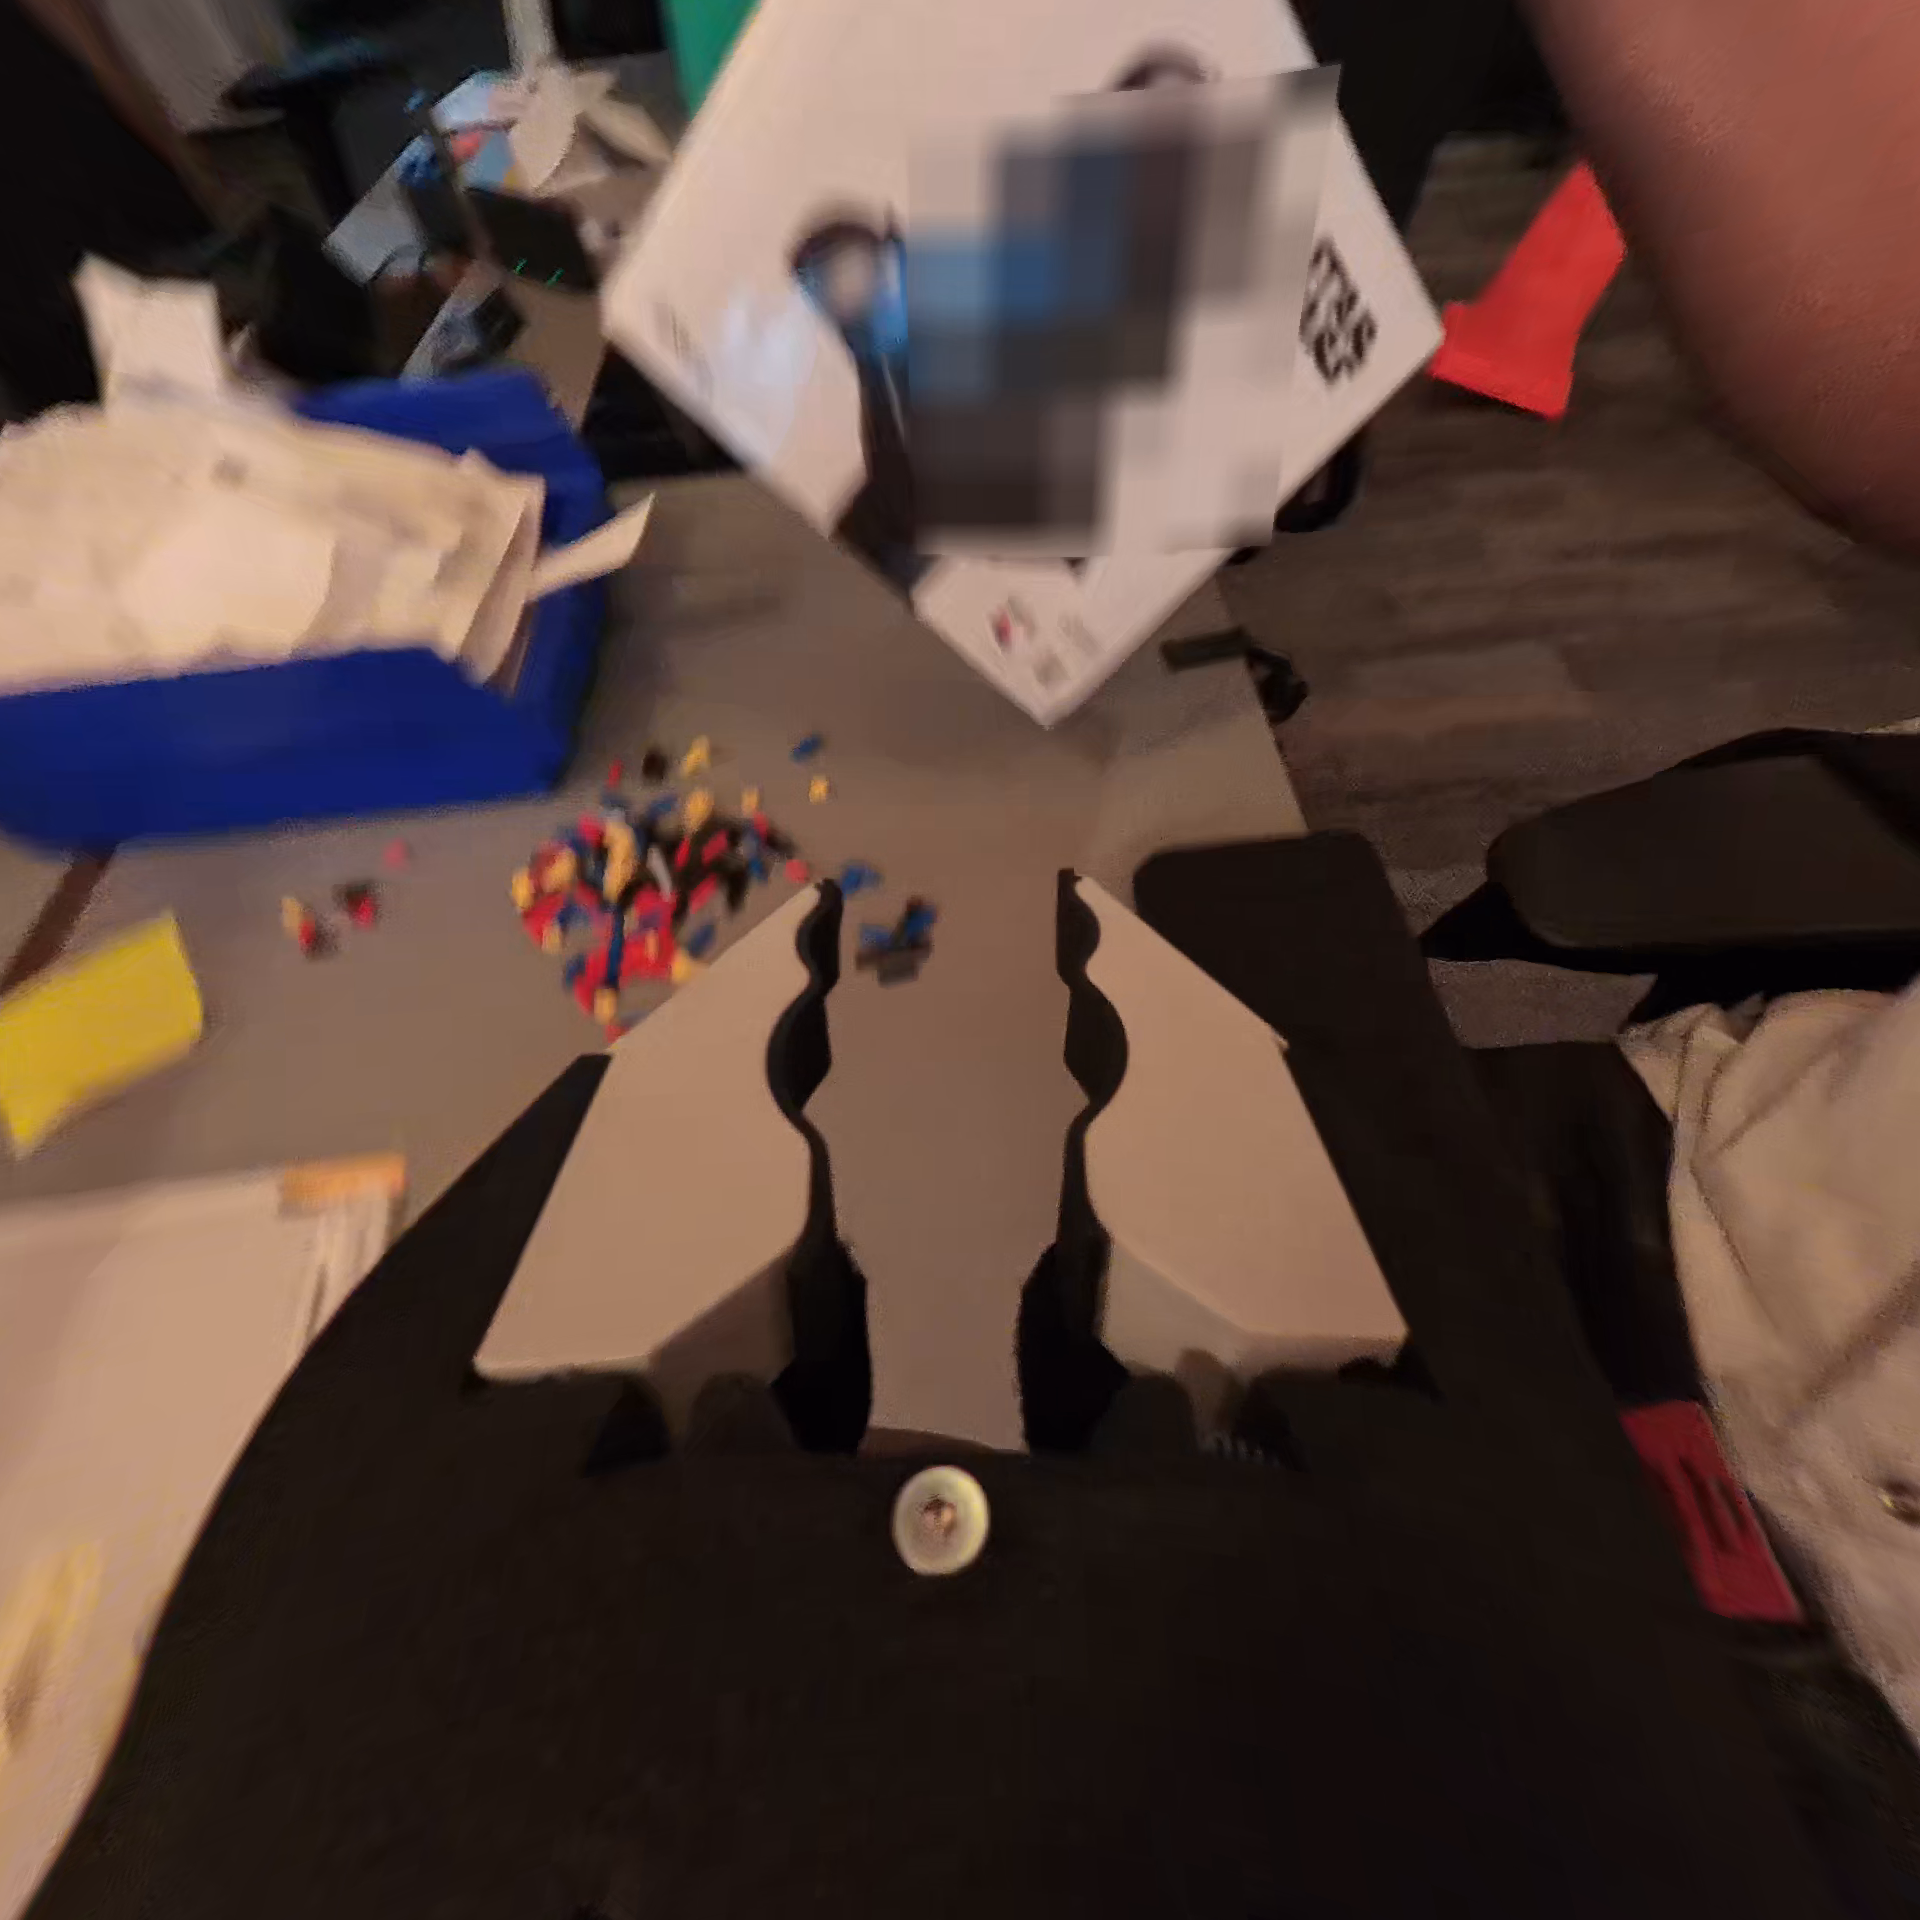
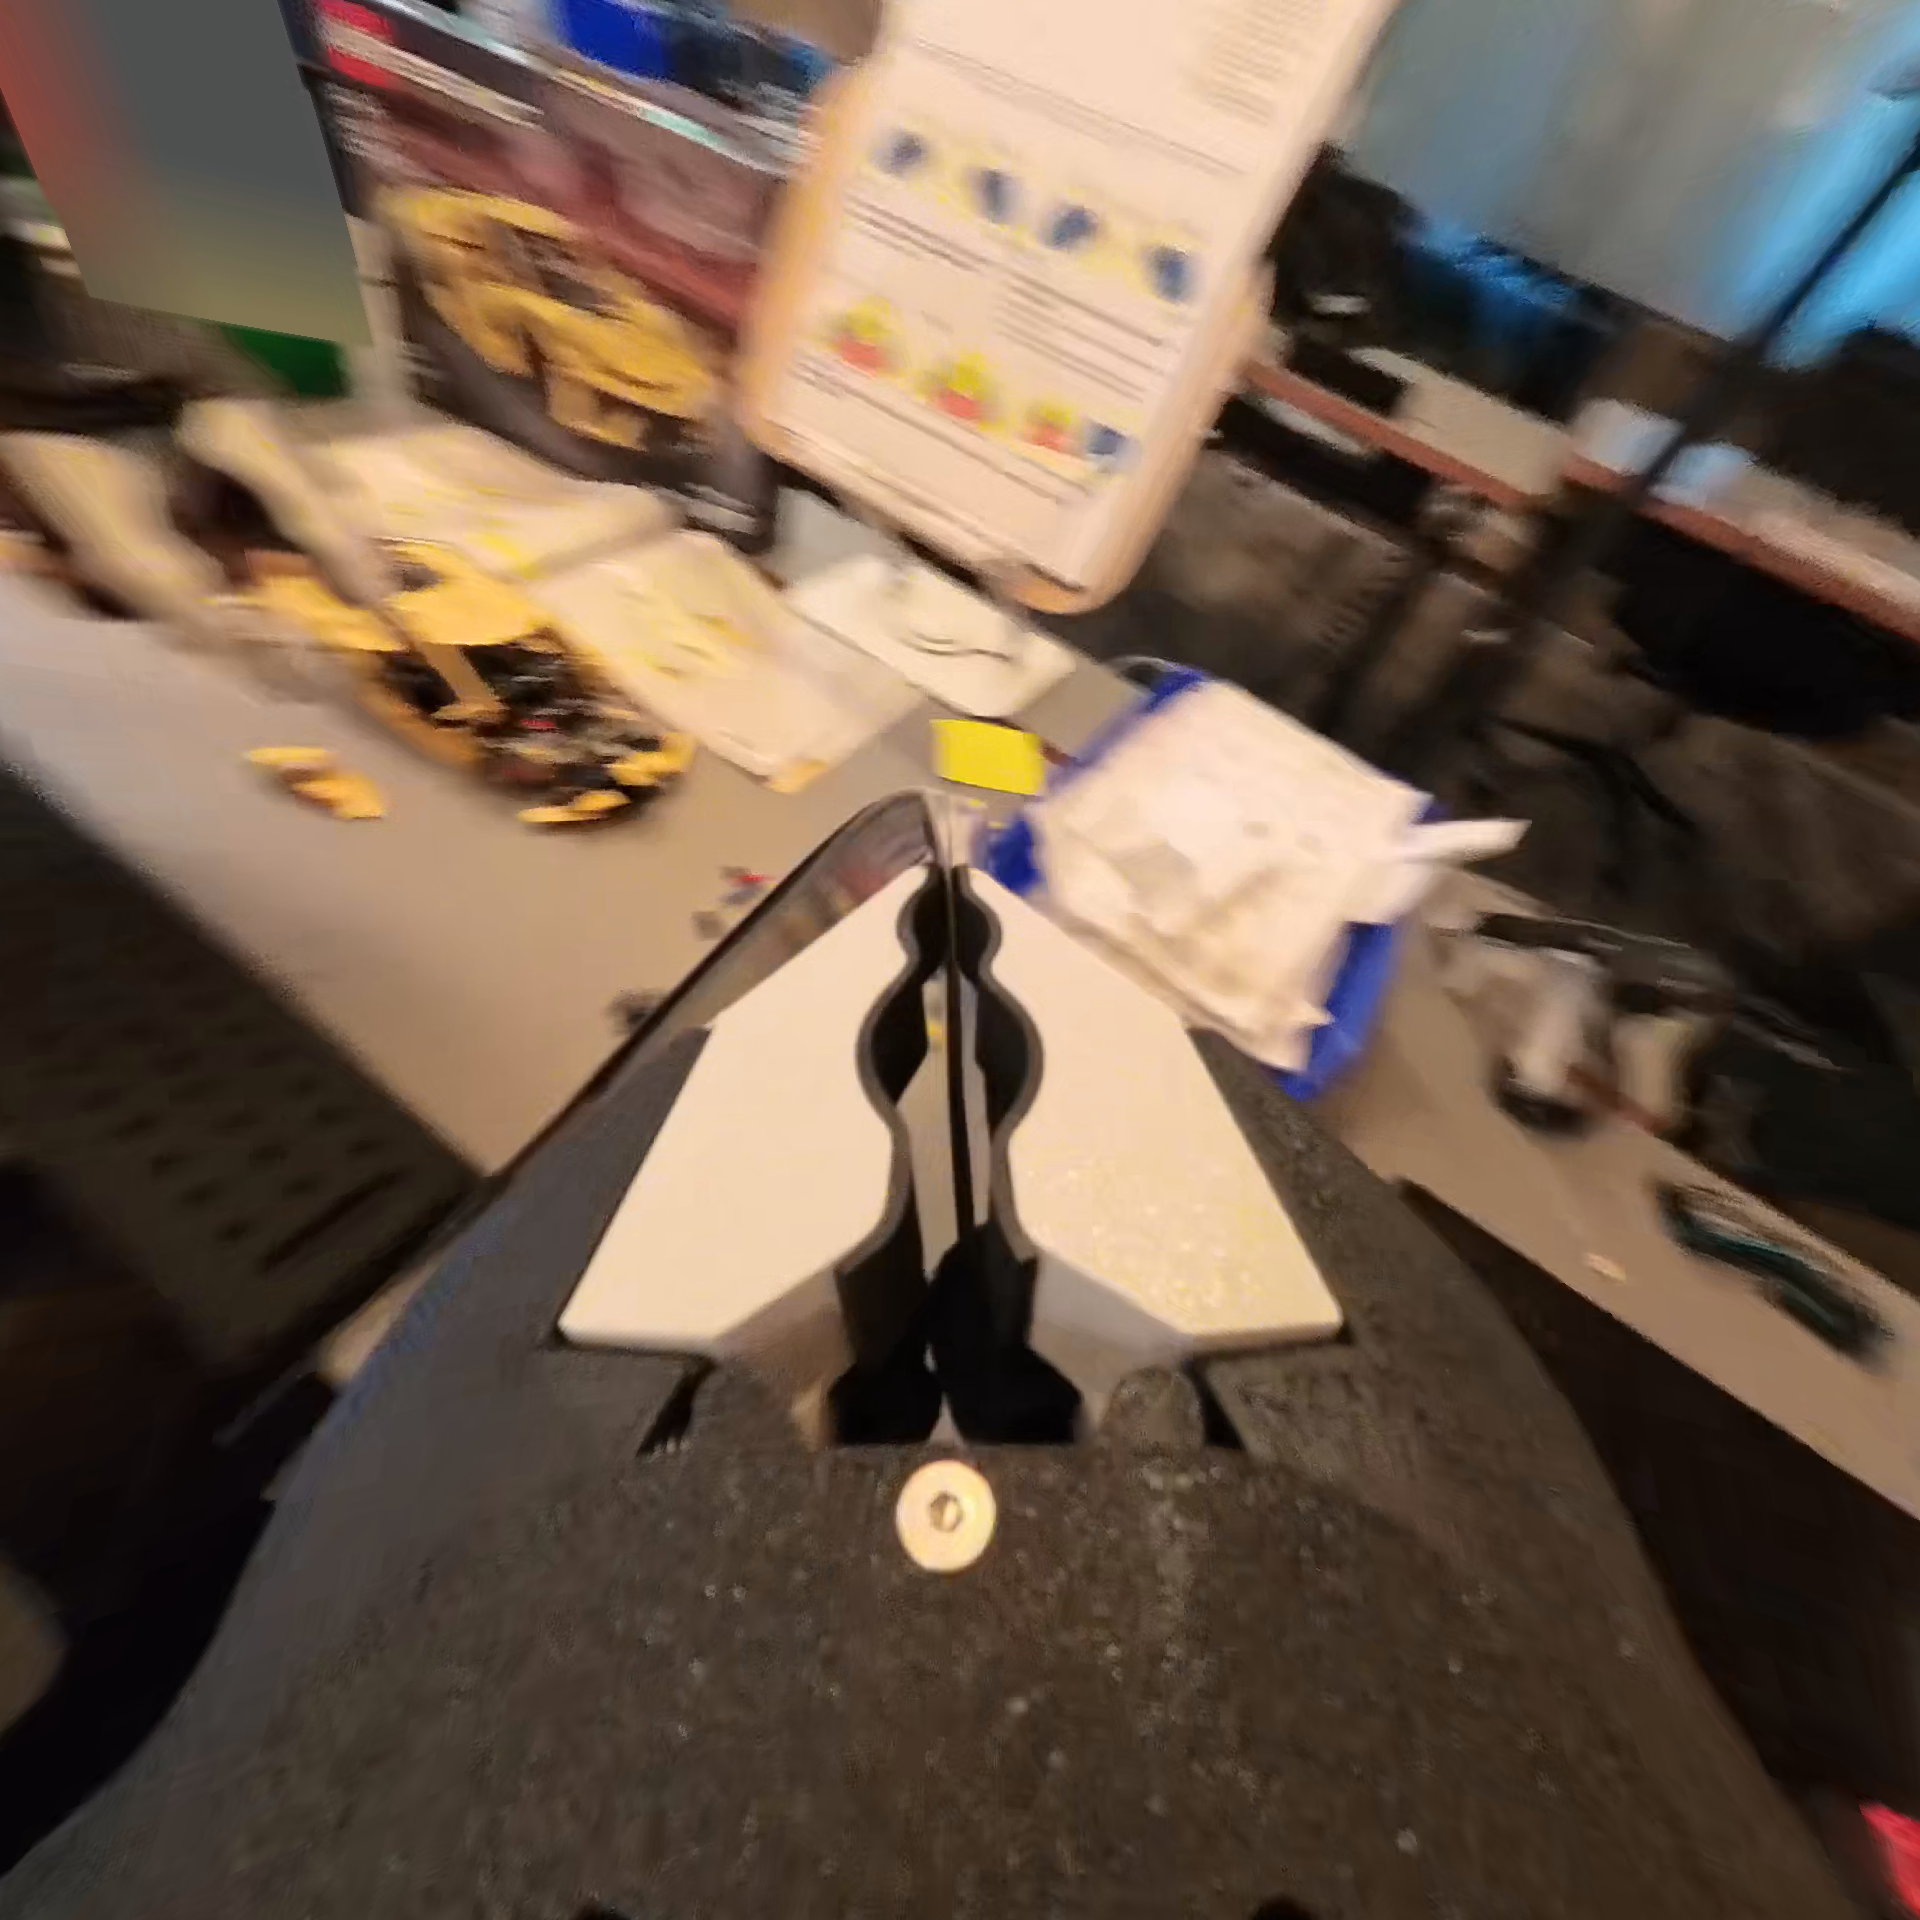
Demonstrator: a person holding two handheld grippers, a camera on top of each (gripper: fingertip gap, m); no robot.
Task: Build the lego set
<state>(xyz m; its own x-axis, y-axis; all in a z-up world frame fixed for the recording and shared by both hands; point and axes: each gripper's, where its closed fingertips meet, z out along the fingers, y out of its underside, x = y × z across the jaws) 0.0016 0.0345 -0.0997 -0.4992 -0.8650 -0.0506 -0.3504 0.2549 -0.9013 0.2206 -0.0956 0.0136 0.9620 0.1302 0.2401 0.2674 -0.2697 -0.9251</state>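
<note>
In the blurred left wrist view, my left gripper point(image 1: 945, 888) is open and empty above the grey table point(image 1: 416, 1039). A pile of small red, blue, yellow and black lego pieces point(image 1: 644, 873) lies just left of its tips. A few blue pieces point(image 1: 894, 935) lie between them. In the right wrist view, my right gripper point(image 2: 951, 873) is shut on a thin glossy sheet point(image 2: 790, 935), seen edge-on and curving off to the left. A printed white instruction panel point(image 2: 1018, 291) hangs tilted above it. Whether the two are joined I cannot tell. A part-built yellow and black lego model point(image 2: 520, 727) stands at the left.
A blue bin of white paper bags point(image 1: 291, 623) point(image 2: 1226, 894) stands beside the pile. A tilted white box point(image 1: 987, 312) sits behind it. A yellow block point(image 1: 94, 1018) point(image 2: 987, 753), white paper point(image 1: 156, 1351), a dark lego box point(image 2: 551, 312) and a black chair arm point(image 1: 1714, 862) are nearby. Spacing between my two grippers at the tips: around 30 cm.
</note>
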